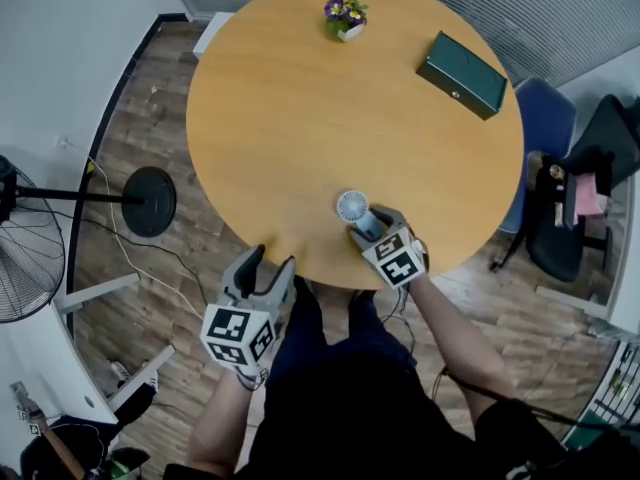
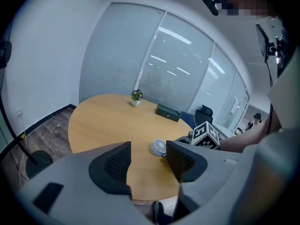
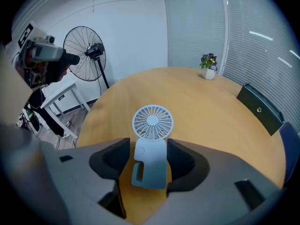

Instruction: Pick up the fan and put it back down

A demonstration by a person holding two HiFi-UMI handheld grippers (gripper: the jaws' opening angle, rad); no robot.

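A small white hand fan (image 1: pixel 352 207) lies on the round wooden table (image 1: pixel 300 118) near its front edge, its round grille (image 3: pixel 153 122) pointing away from me. My right gripper (image 1: pixel 372 226) reaches down over the handle (image 3: pixel 151 165), which sits between the two pads with a thin gap on each side, so the jaws stand open around it. My left gripper (image 1: pixel 270 268) hovers off the table's front edge, open with nothing between its pads (image 2: pixel 117 162). In the left gripper view the fan (image 2: pixel 159 147) shows just beyond the right pad, next to the right gripper's marker cube (image 2: pixel 206 135).
A potted plant (image 1: pixel 346 16) stands at the table's far edge and a dark green box (image 1: pixel 462 73) lies at the far right. Chairs (image 1: pixel 560 168) crowd the table's right side. A black pedestal fan (image 1: pixel 25 248) and its round base (image 1: pixel 148 201) stand on the floor at left.
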